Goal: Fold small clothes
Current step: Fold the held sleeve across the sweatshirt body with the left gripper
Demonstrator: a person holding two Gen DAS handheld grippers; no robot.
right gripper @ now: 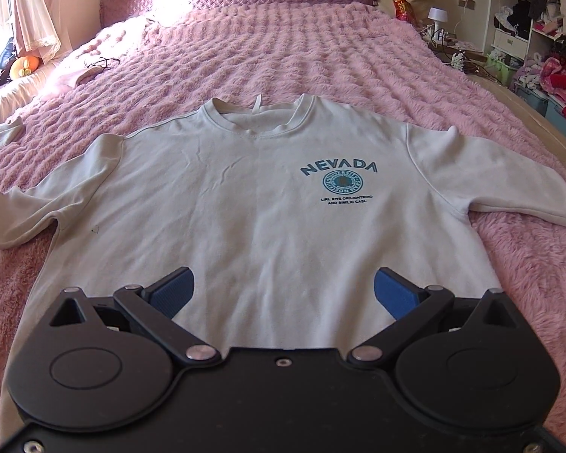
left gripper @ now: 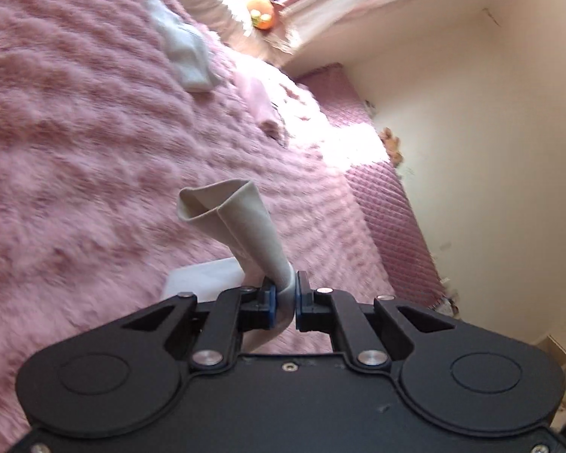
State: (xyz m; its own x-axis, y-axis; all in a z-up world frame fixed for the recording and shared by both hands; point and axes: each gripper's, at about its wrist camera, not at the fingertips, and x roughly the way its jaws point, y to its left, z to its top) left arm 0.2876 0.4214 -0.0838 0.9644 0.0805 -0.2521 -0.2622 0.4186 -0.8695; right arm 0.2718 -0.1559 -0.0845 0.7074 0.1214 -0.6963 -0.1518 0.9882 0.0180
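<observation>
One sweatshirt (right gripper: 268,204) lies face up on the pink blanket (right gripper: 320,49), collar far, hem near. On the left, my left gripper (left gripper: 286,294) is clamped on the cuff (left gripper: 241,226) of its sleeve, lifted clear of the blanket. A white cloth (left gripper: 186,53) lies far off. On the right, my right gripper (right gripper: 283,290) hovers over the hem, its blue pads (right gripper: 177,290) spread wide, holding nothing.

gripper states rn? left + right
Left gripper: closed on the sweatshirt sleeve, lifted off the bed.
Right gripper: open, holding nothing, jaws spread over the sweatshirt body near its hem.
</observation>
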